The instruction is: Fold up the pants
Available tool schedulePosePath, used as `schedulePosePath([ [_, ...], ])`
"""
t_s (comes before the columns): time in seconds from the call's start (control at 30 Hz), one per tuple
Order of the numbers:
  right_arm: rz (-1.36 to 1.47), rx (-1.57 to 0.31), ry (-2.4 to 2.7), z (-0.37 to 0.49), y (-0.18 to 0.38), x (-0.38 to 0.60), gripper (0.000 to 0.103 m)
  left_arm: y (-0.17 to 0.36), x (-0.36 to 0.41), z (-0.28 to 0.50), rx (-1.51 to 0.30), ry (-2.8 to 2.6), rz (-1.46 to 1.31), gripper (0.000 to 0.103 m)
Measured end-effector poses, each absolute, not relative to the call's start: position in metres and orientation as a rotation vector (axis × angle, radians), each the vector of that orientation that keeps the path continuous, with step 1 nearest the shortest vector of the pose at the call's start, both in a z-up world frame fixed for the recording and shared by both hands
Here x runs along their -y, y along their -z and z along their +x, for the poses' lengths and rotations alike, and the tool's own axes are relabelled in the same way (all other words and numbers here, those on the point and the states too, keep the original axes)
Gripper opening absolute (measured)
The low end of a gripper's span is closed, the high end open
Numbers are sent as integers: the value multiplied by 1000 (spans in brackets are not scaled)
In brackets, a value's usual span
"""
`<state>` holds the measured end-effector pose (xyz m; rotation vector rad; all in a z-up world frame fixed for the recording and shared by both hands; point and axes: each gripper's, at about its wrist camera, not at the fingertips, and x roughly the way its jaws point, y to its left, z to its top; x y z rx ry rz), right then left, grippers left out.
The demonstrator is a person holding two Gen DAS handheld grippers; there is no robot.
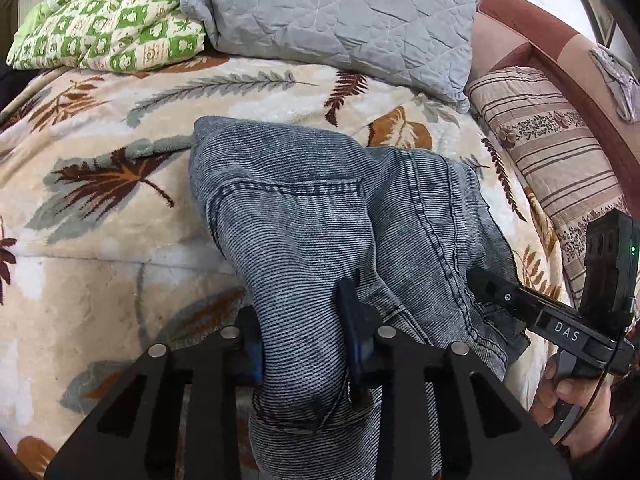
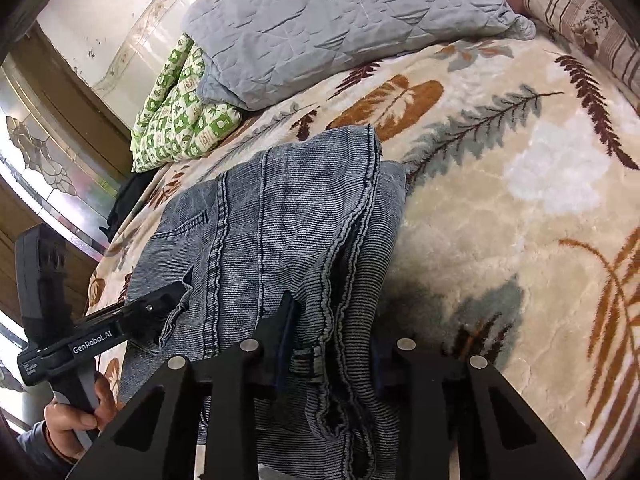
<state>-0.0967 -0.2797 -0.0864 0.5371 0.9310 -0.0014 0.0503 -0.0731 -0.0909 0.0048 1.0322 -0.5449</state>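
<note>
Grey-blue denim pants (image 1: pixel 304 216) lie bunched on a leaf-patterned blanket (image 1: pixel 100 208), partly lifted at the near end. My left gripper (image 1: pixel 304 344) is shut on a thick fold of the pants. My right gripper shows in the left wrist view (image 1: pixel 486 286), biting the pants' right edge near the waistband. In the right wrist view the pants (image 2: pixel 280 216) hang between my right gripper's fingers (image 2: pixel 332 344), shut on the doubled hem and waistband. The left gripper (image 2: pixel 168 300) shows there at the left, clamped on the pants' left edge.
A grey quilted pillow (image 1: pixel 336 20) and a green patterned quilt (image 1: pixel 108 20) lie at the back of the bed. A striped pillow (image 1: pixel 548 152) sits at the right by a brown headboard (image 1: pixel 532 20). A stained-glass window (image 2: pixel 44 152) is at the left.
</note>
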Motion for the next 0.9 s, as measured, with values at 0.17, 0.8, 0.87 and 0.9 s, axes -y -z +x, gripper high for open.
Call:
schedulePosePath([
  [0.17,526,-927,9,-96,81,276,29,91,72,52,-1046,558,4,26],
  [0.8,575,-905,-9,-98,94,284,33,100,76,51,-1038,549,22,30],
  [0.87,562,-906,-2,-98,92,282,32,97,76,50,-1028,552,23,26],
  [0.9,557,-906,2,-98,91,281,31,95,75,49,-1023,553,22,25],
])
